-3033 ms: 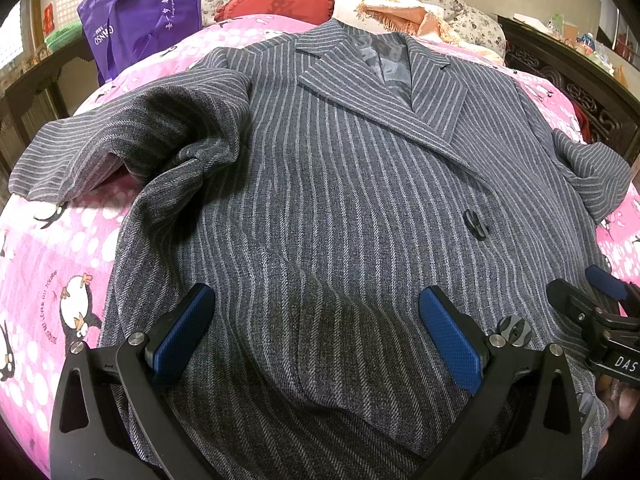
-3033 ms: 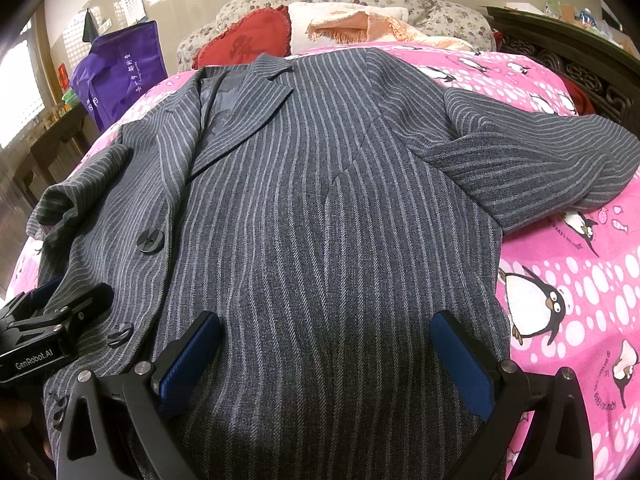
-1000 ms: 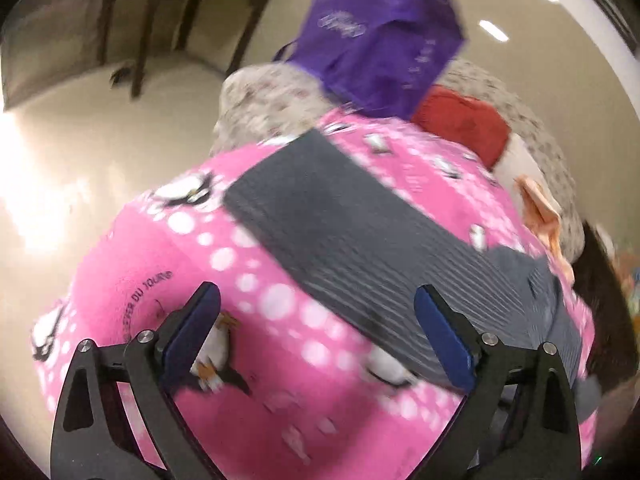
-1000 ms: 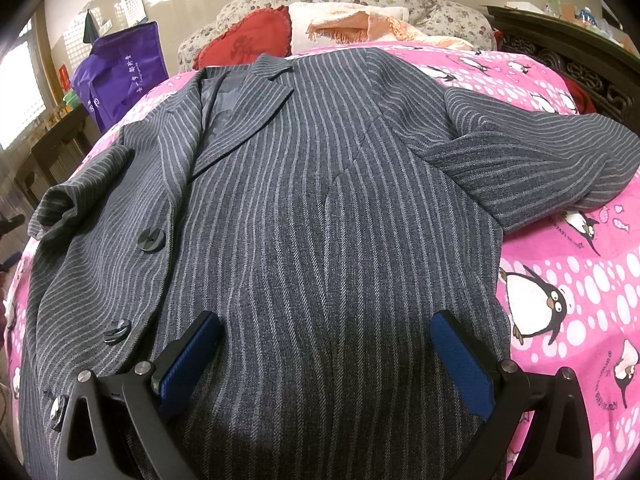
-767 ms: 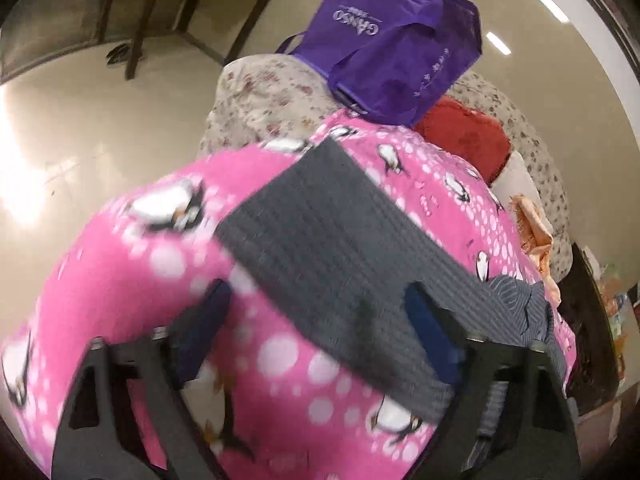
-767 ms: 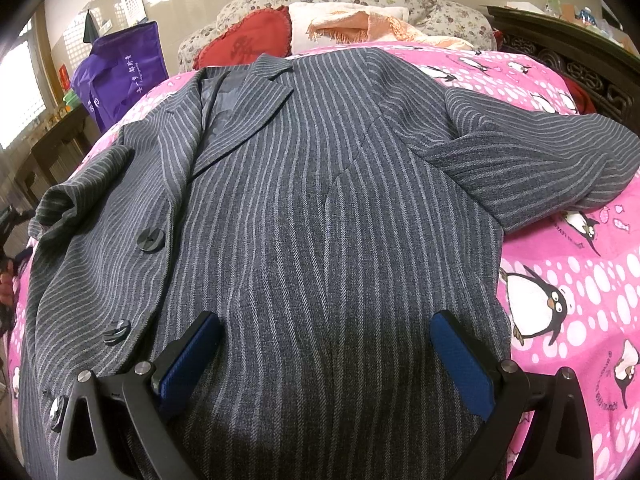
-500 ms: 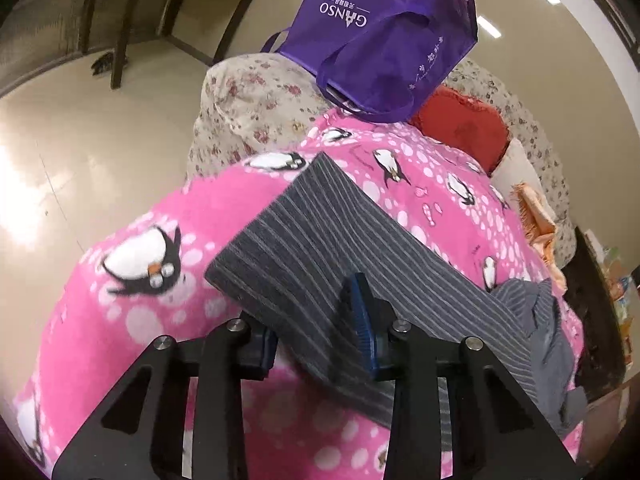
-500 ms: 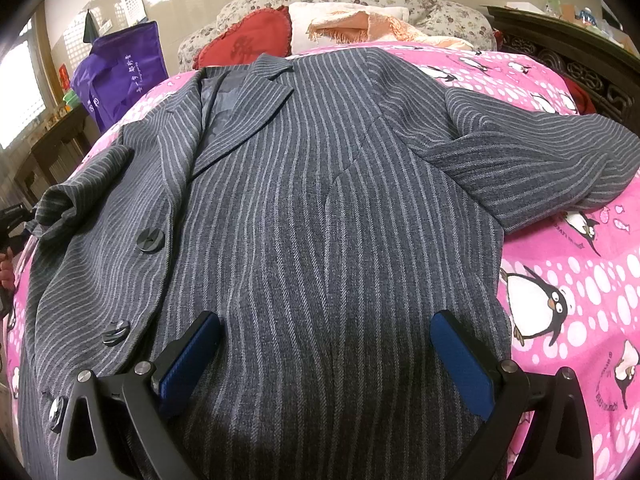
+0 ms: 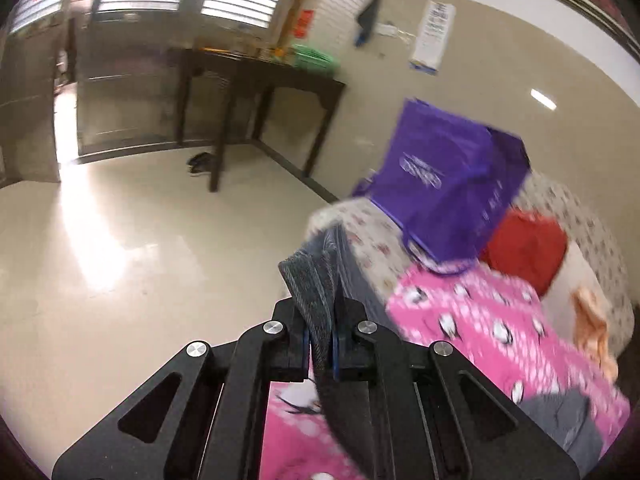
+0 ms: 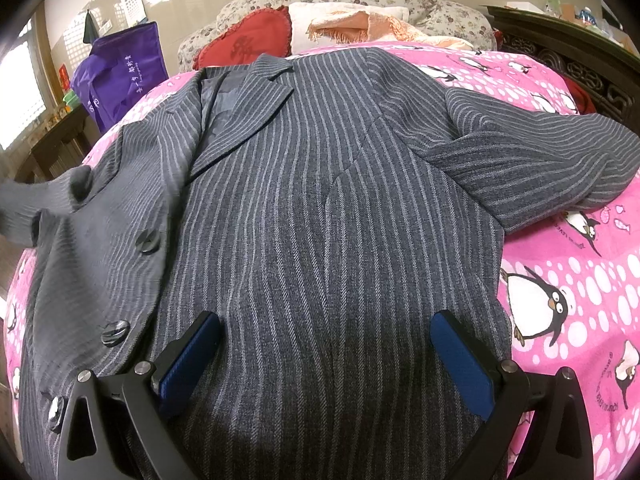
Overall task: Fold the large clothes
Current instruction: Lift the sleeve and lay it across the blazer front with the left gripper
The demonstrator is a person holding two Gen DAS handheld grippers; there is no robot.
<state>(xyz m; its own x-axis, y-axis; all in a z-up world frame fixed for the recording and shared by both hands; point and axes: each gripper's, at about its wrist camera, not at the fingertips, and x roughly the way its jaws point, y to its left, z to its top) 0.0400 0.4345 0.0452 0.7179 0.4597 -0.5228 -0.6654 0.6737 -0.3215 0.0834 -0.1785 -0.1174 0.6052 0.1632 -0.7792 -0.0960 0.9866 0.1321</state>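
Left hand-held gripper (image 9: 320, 344) has just clamped shut on the cuff of the jacket (image 10: 320, 208) sleeve (image 9: 316, 280), lifted off the bed (image 9: 472, 320); that view's blurry, so the stripes barely show. Right hand-held gripper (image 10: 324, 360) hangs wide, nothing between its pads, over the jacket's lower front. Jacket lies face up across the pink penguin bedspread, hem cut off at the bottom edge. Further back: purple bag (image 10: 120, 76), red cushion (image 10: 244, 46).
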